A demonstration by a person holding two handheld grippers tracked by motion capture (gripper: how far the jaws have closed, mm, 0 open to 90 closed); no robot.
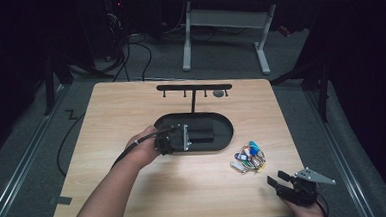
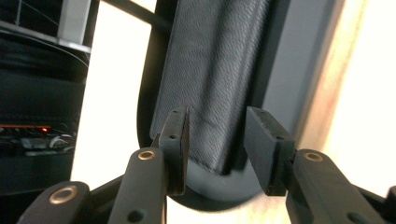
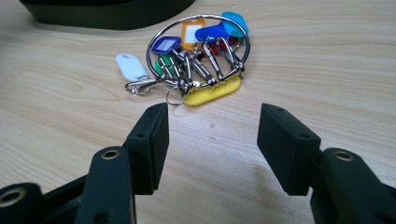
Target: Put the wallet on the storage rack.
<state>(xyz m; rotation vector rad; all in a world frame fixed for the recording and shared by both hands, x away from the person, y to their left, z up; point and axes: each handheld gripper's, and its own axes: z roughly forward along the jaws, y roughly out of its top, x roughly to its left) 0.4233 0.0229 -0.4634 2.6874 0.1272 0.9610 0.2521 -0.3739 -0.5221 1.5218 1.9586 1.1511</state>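
A light wooden table [image 1: 185,189] fills mid-frame in a dark room; left gripper [image 1: 175,138] and right gripper [image 3: 212,135] jaws stand apart.

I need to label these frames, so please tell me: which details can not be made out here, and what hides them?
- Wallet in the oval tray: in the high view the left gripper covers part of it; in the left gripper view the top edge cuts it off.
- Key tags: labels too small to read; the tags overlap.
- Rack hooks: too small in the high view.
- Right gripper: the bottom edge cuts off its hand.
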